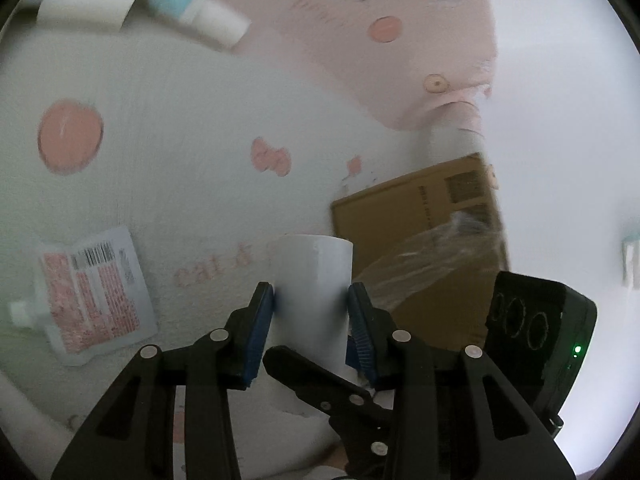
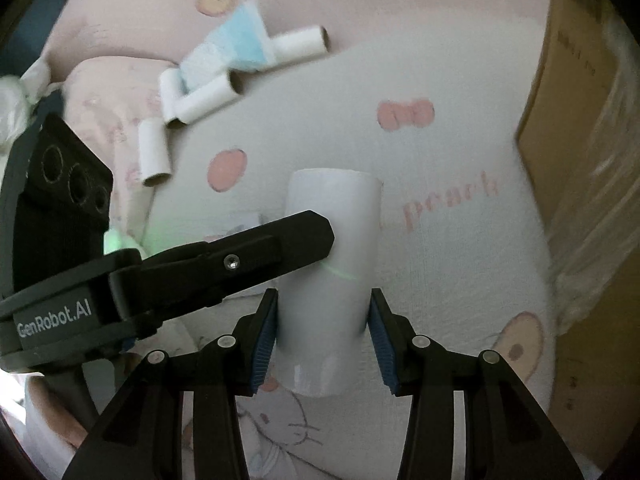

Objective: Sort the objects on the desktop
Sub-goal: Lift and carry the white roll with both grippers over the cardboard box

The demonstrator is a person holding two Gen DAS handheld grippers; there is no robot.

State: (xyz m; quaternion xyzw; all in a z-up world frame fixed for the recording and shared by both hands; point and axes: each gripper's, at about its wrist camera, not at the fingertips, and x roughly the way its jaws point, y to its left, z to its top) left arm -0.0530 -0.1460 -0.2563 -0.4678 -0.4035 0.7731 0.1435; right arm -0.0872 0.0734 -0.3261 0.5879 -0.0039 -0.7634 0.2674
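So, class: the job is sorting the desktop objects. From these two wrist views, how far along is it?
Done: nothing looks clearly sorted; whether anything is in the cardboard box cannot be told.
In hand: one white tube sits between the pads of both the left gripper and the right gripper.
Left: several small tubes and a blue mask lie jumbled on the cloth, plus a pouch.

A white and pink printed cloth (image 2: 460, 264) covers the surface, patterned with pink dots, a bow, doughnut shapes, a cartoon animal and the words "peach" and "cat". A brown cardboard box (image 1: 424, 216) stands at the cloth's edge, with crinkled clear plastic film (image 1: 420, 264) lying against its side. Both views are somewhat blurred, so the box's printed label cannot be read.
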